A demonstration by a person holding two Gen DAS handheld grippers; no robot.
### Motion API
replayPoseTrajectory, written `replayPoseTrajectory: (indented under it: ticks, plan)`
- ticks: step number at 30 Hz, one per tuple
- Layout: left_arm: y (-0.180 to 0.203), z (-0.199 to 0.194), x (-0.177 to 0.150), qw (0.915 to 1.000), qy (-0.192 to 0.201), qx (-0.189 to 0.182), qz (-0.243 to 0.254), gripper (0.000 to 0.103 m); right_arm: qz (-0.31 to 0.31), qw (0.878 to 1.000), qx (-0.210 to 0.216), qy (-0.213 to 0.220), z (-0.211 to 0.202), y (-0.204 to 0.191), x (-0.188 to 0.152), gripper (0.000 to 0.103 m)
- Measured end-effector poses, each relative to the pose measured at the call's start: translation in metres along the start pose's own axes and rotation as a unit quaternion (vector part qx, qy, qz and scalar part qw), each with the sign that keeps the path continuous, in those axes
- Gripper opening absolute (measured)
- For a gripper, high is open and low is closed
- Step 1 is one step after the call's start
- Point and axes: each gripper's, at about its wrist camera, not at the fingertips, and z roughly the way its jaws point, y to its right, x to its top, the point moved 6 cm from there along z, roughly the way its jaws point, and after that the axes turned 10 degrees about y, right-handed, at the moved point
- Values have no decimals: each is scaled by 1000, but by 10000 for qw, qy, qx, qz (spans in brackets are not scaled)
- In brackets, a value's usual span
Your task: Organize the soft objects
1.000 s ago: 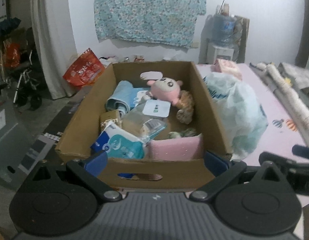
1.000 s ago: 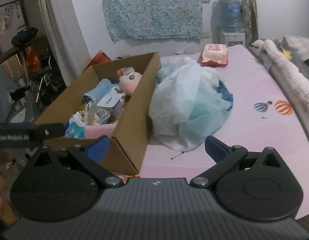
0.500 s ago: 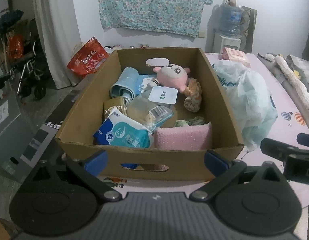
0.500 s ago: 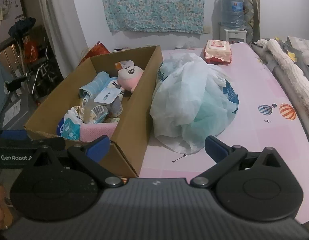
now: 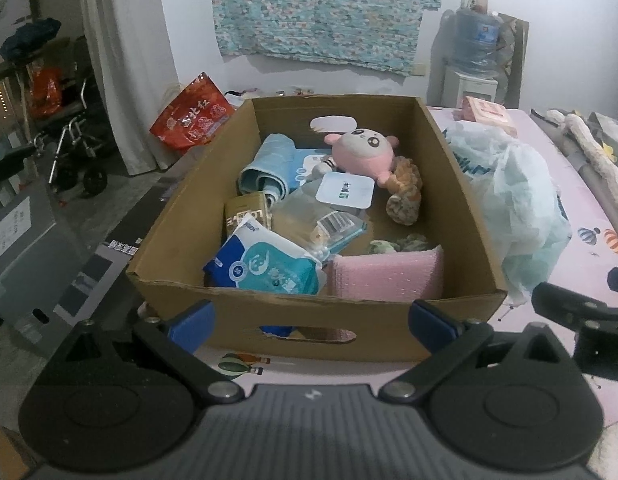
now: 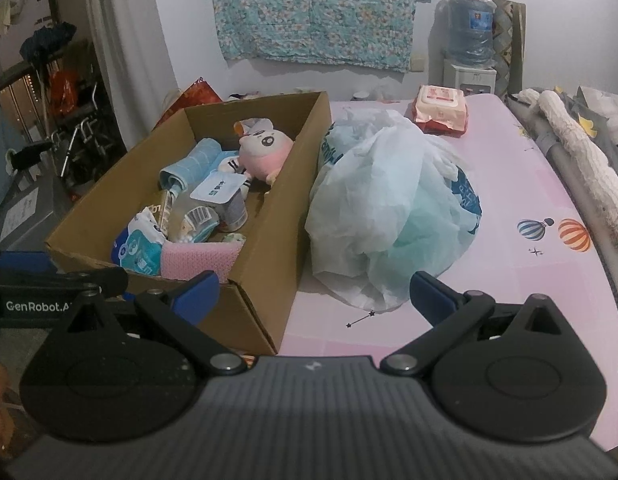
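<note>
Two grippers in view, both with jaws spread wide and nothing between them. Left gripper [image 5: 311, 322] sits bottom centre of its frame, just short of the near wall of the cardboard box [image 5: 181, 208]. Right gripper [image 6: 314, 294] sits bottom centre of its own frame, between the box's near right corner and the plastic bag [image 6: 389, 216].

Box contents, left to right in the left wrist view: brown carton [image 5: 247, 212] at the left side, blue-and-white tissue pack [image 5: 265, 266] lower left against the near wall, rolled blue towel [image 5: 265, 170] behind it, clear packet with a white label [image 5: 333, 208] mid-box, pink plush toy [image 5: 363, 150] at the back, pink sponge-like pad [image 5: 387, 276] standing against the near wall at lower right, tan braided toy [image 5: 405, 192] toward the right wall.

Right of the box: crumpled white and teal plastic bag lying on the pink mat [image 6: 529, 184], touching the box's right wall. Wet-wipes pack [image 6: 441, 110] further back, upper right of centre in the right wrist view, apart from the bag.
</note>
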Motion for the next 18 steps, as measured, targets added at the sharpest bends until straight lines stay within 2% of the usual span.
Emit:
replayPoseTrajectory:
  ticks: [18]
  plan:
    - [-1, -1, 0, 10000, 18, 12, -8, 103, -99, 9999, 16, -82, 1, -3, -2, 102]
